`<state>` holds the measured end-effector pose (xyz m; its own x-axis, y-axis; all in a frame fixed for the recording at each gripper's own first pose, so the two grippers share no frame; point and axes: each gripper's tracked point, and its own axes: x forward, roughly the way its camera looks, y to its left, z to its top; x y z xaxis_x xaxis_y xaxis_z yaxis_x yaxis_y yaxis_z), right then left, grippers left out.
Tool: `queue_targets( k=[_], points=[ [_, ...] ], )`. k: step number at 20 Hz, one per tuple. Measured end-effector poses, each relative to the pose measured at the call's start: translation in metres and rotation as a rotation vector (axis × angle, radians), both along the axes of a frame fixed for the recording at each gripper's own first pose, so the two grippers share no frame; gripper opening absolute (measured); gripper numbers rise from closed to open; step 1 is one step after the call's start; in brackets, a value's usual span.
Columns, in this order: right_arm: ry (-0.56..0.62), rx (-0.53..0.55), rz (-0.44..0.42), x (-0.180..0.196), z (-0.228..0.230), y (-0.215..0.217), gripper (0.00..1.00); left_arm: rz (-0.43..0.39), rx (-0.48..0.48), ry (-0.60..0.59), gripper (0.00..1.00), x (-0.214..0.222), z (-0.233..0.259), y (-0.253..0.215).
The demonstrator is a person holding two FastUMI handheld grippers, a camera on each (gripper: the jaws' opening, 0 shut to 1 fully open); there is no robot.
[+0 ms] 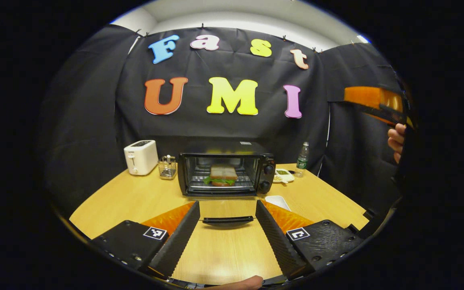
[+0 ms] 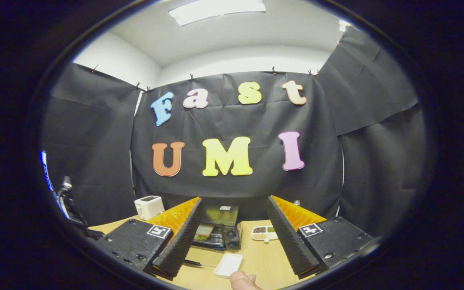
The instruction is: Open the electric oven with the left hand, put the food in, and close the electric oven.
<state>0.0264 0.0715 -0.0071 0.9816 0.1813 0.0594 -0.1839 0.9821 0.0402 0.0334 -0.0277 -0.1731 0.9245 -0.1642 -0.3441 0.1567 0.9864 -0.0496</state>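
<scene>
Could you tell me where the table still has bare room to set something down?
The table is bare left of the open oven, in front of the toaster and rack. Right front edge is also free. Crowded: beside the oven's knobs, with white tray, snack dish and bottle.

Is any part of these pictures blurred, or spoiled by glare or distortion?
Left gripper view: the sandwich in the open oven looks soft, the table curves from the fisheye. Right gripper view: the ceiling light is overexposed, the oven small and dim.
</scene>
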Motion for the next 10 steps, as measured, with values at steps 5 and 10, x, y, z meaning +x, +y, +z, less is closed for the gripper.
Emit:
queue_targets(
  k=[5,10],
  points=[
    [-0.068,-0.052,-0.112,-0.011,0.007,-0.064,0.96,0.000,0.080,0.117,0.92,0.034,-0.077,-0.013],
    [-0.069,-0.075,-0.148,-0.013,-0.007,-0.092,0.96,-0.016,0.103,0.208,0.93,0.046,-0.123,-0.029]
  ],
)
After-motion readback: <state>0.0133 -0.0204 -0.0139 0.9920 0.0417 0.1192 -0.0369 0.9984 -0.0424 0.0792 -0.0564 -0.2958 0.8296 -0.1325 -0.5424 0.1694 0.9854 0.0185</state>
